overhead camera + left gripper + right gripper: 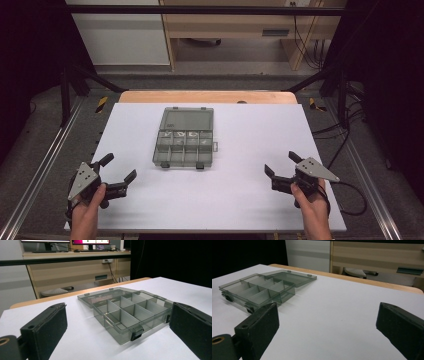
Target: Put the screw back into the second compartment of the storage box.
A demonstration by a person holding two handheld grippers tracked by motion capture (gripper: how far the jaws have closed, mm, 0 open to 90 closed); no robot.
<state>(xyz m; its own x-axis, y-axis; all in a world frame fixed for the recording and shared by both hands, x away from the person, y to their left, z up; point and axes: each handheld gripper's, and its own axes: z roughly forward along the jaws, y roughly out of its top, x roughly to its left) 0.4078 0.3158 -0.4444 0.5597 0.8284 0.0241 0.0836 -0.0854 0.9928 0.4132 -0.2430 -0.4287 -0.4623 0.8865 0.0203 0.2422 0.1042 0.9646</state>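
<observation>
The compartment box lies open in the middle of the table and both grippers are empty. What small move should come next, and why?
Probably bring the left gripper forward toward the box. Its view already looks straight at the front latches, and its jaws are wide open with nothing between them. The right gripper is also open and apart from the box, looking past its side.

A lab or office test station: a white-topped bench inside a black metal frame, cables trailing at 1 o'clock, a pale wooden desk at 12 o'clock carrying monitors and a keyboard.
</observation>
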